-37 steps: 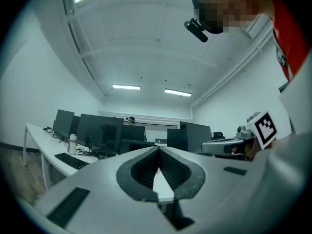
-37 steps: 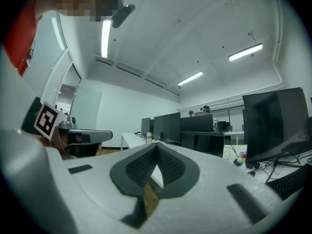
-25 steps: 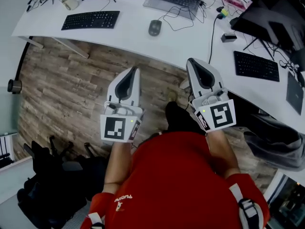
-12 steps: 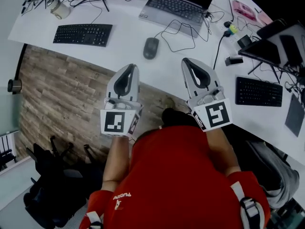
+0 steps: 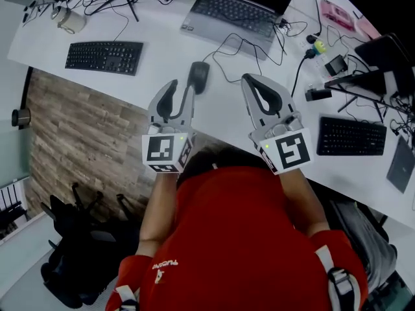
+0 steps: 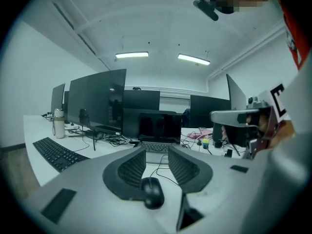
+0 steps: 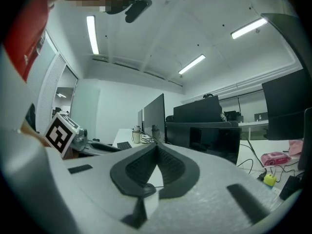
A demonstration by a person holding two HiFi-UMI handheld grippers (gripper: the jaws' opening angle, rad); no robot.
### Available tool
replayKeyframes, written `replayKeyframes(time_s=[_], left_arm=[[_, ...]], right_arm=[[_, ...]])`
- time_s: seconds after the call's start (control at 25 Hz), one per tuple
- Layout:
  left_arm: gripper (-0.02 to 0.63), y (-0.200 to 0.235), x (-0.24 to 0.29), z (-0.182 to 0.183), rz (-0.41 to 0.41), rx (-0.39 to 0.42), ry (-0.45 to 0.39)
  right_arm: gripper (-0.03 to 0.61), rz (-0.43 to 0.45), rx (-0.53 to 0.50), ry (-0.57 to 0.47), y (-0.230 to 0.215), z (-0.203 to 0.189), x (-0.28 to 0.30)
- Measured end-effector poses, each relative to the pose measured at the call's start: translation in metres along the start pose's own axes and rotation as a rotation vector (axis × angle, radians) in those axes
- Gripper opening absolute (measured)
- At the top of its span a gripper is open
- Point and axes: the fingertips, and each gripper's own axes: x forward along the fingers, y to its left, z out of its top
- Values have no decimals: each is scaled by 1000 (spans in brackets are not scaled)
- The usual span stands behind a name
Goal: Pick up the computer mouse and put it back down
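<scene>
The dark computer mouse (image 5: pixel 198 76) lies on the white desk (image 5: pixel 220 105), its cable running back toward the laptop. My left gripper (image 5: pixel 181 87) reaches over the desk edge with its tips just short of the mouse and slightly left of it. In the left gripper view the mouse (image 6: pixel 152 192) lies low between the spread fingers (image 6: pixel 132 168); the jaws are opening and the pads do not touch it. My right gripper (image 5: pixel 250 79) hovers over the desk to the right of the mouse, and its tips (image 7: pixel 157 146) meet with nothing between them.
A laptop (image 5: pixel 235 11) stands behind the mouse, with tangled cables around it. One black keyboard (image 5: pixel 104 56) lies at the left and another (image 5: pixel 350 136) at the right. A cup (image 5: pixel 70 20) stands at the far left. Monitors line the back, and wooden floor (image 5: pixel 71 128) shows below the desk edge.
Both grippers have moved forward from over the floor to over the desk. The left jaws, shut before, now stand apart at the mouse. The right jaws stayed shut.
</scene>
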Motion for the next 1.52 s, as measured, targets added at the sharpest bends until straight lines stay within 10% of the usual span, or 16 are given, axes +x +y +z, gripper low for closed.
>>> replayKeyframes(time_s=[1.0, 1.52], left_arm=[[296, 12, 95, -142, -28, 24, 534], [299, 15, 105, -163, 4, 11, 616]], right_arm=[[5, -190, 18, 54, -30, -22, 2], [3, -206, 44, 70, -39, -34, -1]])
